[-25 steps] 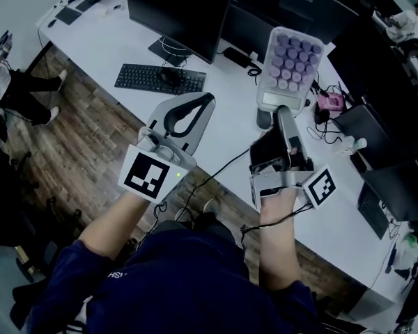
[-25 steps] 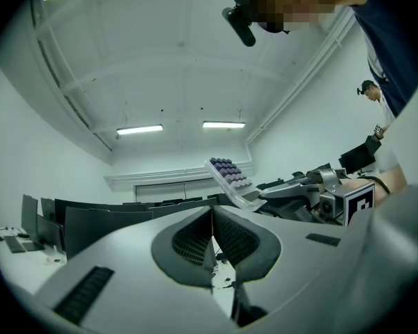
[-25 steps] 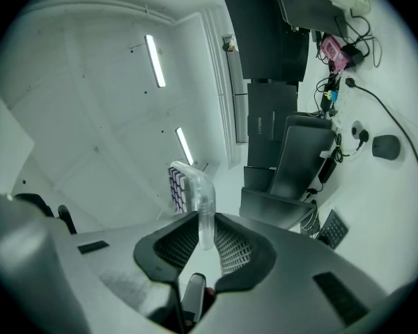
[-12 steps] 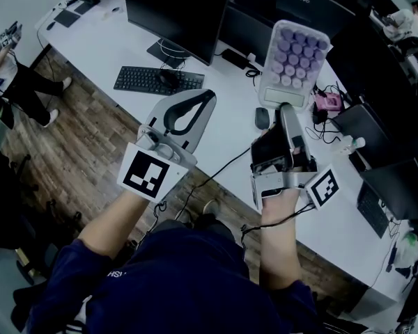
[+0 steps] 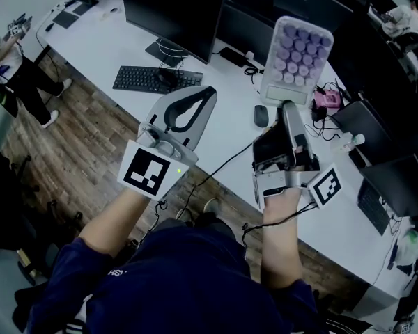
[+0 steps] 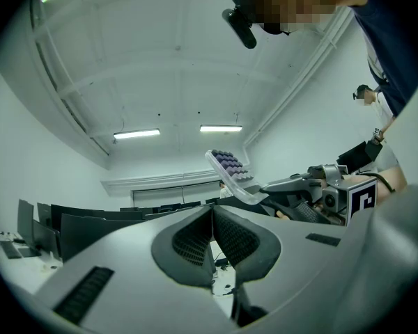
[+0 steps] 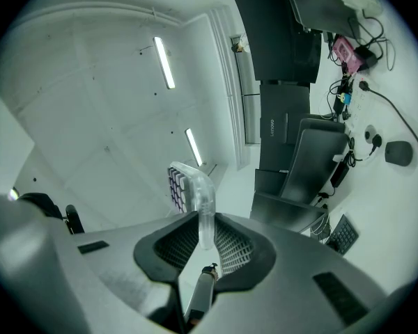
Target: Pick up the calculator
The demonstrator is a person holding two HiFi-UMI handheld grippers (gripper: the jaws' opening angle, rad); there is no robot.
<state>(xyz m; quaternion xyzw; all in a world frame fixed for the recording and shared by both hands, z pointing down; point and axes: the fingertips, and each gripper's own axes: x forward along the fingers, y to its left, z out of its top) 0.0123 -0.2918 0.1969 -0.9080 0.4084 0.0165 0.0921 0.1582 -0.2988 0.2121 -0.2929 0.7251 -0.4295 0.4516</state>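
Observation:
The calculator (image 5: 296, 60), a white slab with rows of round purple keys, hangs in the air above the white desk (image 5: 226, 134). My right gripper (image 5: 286, 107) is shut on its lower edge and holds it up. In the right gripper view the clear edge of the calculator (image 7: 195, 190) stands pinched between the ribbed pads of that gripper (image 7: 203, 228). My left gripper (image 5: 209, 92) hovers over the desk's front part, shut with nothing in it. The left gripper view shows its pads meeting (image 6: 212, 214) and the calculator (image 6: 230, 169) off to the right.
On the desk are a black keyboard (image 5: 157, 79), dark monitors (image 5: 174, 9), a mouse (image 5: 260, 115) below the calculator, a pink device (image 5: 329, 101) among cables, and laptops (image 5: 397, 186) at the right. A person (image 5: 7, 61) stands at the far left on the wooden floor.
The calculator sits slightly further from the mouse in the head view, so the mouse now shows fully. The person at the left has shifted. Both grippers stay almost still.

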